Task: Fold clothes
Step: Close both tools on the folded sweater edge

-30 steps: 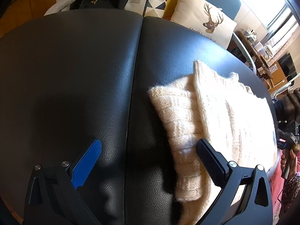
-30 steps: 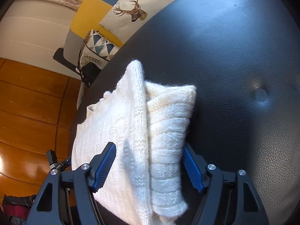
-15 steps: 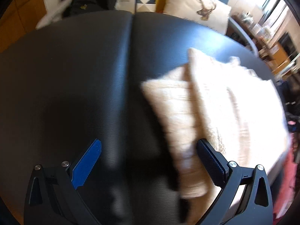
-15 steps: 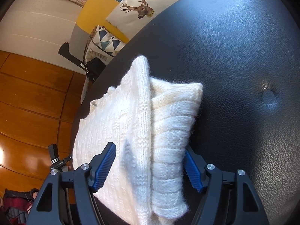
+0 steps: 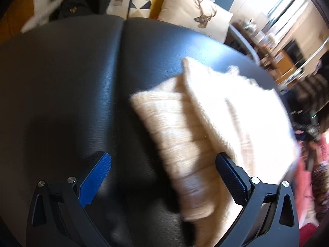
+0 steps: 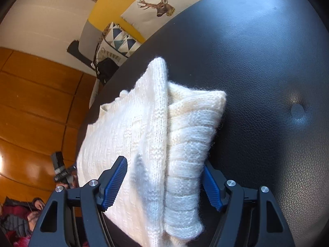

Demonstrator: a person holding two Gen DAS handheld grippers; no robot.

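Closing the wide right tool (image 6: 164, 185) off-centre risks only the sweater's (image 6: 148, 135) top layer being caught; the left tool (image 5: 162, 177) is spread wide, empty.

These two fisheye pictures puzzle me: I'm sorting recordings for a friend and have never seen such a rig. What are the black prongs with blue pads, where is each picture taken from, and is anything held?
No robot here: a person holds a two-finger gripper in each hand, and a camera on each looks forward along its fingers. One picture is from the left gripper, the other from the right gripper. The prongs are their fingers. On the black leather seat lies a folded cream knit sweater. The left gripper is open, mostly over bare leather at the sweater's edge. The right gripper's fingers stand on either side of the sweater's ribbed fold, jaws wide; whether the pads press it, I cannot tell. Behind are a deer cushion and a wooden floor.
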